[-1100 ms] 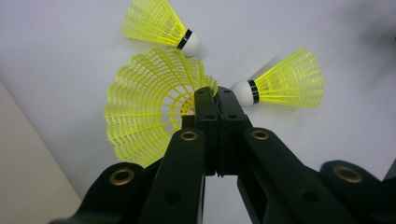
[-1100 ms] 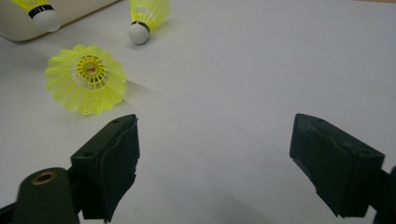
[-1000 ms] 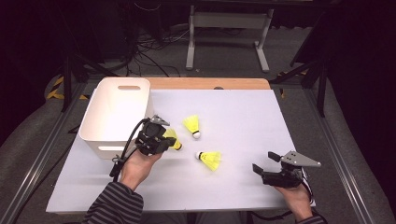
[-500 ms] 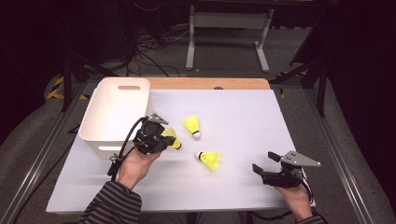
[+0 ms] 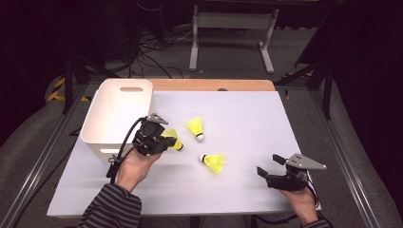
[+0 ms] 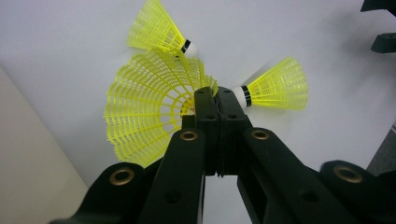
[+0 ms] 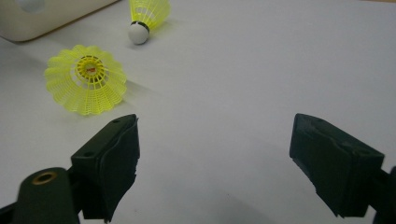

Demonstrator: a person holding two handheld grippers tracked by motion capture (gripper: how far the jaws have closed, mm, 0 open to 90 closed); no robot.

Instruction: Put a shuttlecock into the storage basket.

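- At the near edge of the table [image 5: 247, 199], my right gripper [image 5: 280, 167] rests low with its jaws spread wide and nothing between them; I judge it is idle, waiting its turn.
- Just ahead of it, a loose shuttlecock [image 7: 86, 78] lies on its side with the open skirt facing my right jaws, which would make the rim an easy place to pinch.
- To the left, my left gripper [image 6: 216, 95] is clamped tight on the skirt edge of the held shuttlecock [image 6: 144, 114], close by the cork, so the light mesh cannot slip.
- That hand sits just beside the white bin [image 5: 102, 135], which I take as the drop place, a short carry leftward.
- Farther out, a third shuttlecock [image 5: 196, 127] lies cork toward me, apart from the others, untouched.
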